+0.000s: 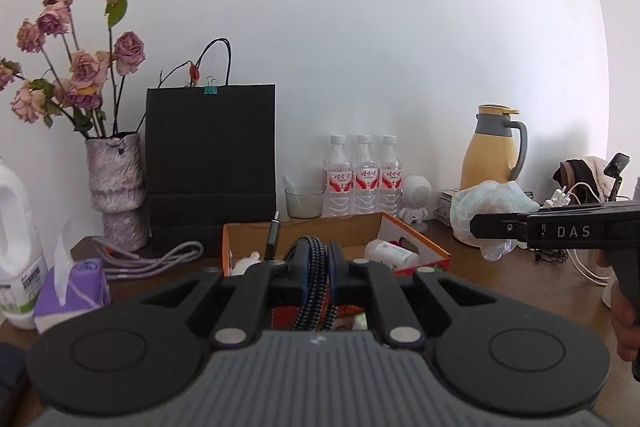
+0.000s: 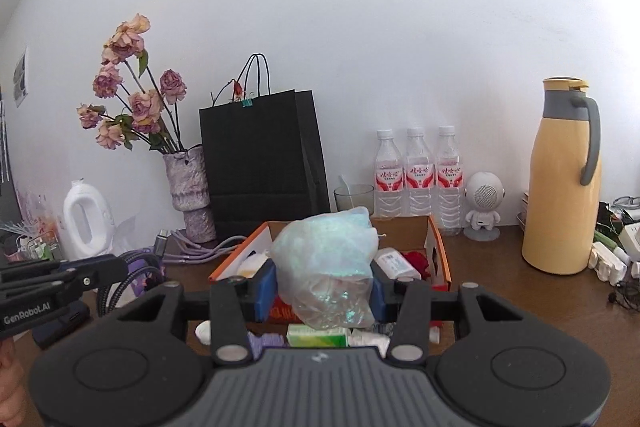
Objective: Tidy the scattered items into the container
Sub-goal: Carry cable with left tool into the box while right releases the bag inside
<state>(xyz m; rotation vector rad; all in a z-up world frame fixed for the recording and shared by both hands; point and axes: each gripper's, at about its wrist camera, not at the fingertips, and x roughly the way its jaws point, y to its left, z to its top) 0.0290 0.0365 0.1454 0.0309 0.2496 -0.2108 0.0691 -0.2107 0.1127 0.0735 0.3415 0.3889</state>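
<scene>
The left tool [image 1: 316, 263] is pinching a black-and-blue braided cable [image 1: 314, 283] between nearly closed fingers, holding it just above the near edge of the open orange-and-white cardboard box [image 1: 416, 233] sitting on the brown wooden surface [image 1: 520, 279]. The right tool [image 2: 324, 287], fingers partly apart, is gripping a crumpled translucent plastic bag [image 2: 328, 267] in front of the same box, with a small white bottle [image 2: 396, 263] lying inside it
</scene>
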